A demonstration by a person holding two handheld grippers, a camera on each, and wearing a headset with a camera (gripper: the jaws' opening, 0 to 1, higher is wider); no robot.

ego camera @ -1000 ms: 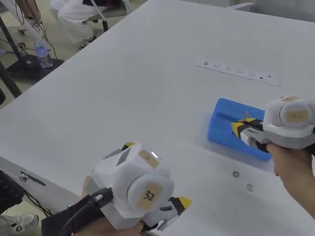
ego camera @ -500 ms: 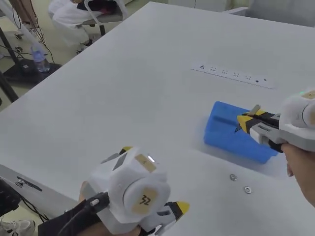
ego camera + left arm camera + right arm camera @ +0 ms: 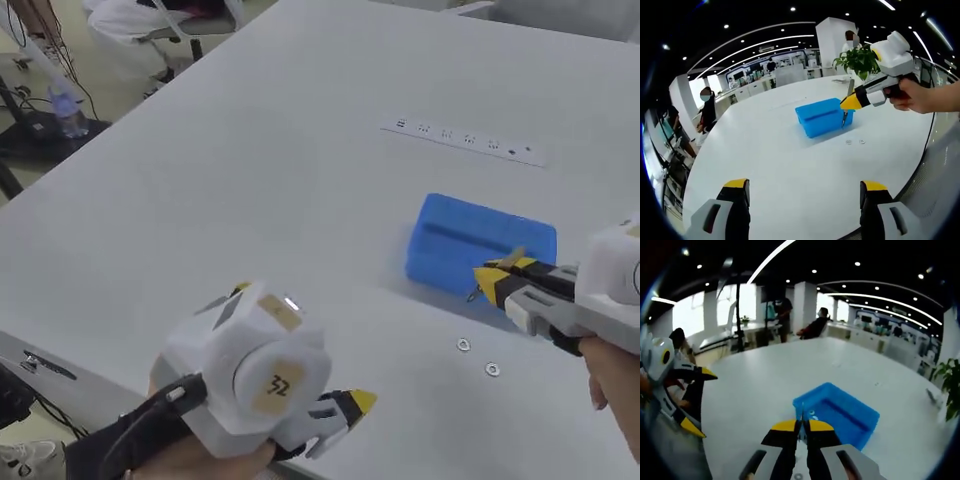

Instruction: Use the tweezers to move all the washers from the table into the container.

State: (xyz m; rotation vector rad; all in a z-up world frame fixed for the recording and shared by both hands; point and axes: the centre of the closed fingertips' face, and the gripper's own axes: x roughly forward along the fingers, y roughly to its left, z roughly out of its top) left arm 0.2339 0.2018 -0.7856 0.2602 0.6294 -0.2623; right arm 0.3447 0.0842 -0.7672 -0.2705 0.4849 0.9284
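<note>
Right gripper point(image 3: 498, 276) is clamped on the tweezers point(image 3: 850, 88). Their long axis is near upright, tips down, poking below the jaws by the container's point(image 3: 480, 238) near wall. Two washers point(image 3: 463, 345) lie on the table point(image 3: 250, 170), just nearer me than the tips. Left gripper point(image 3: 804, 186): jaws apart, well back.
</note>
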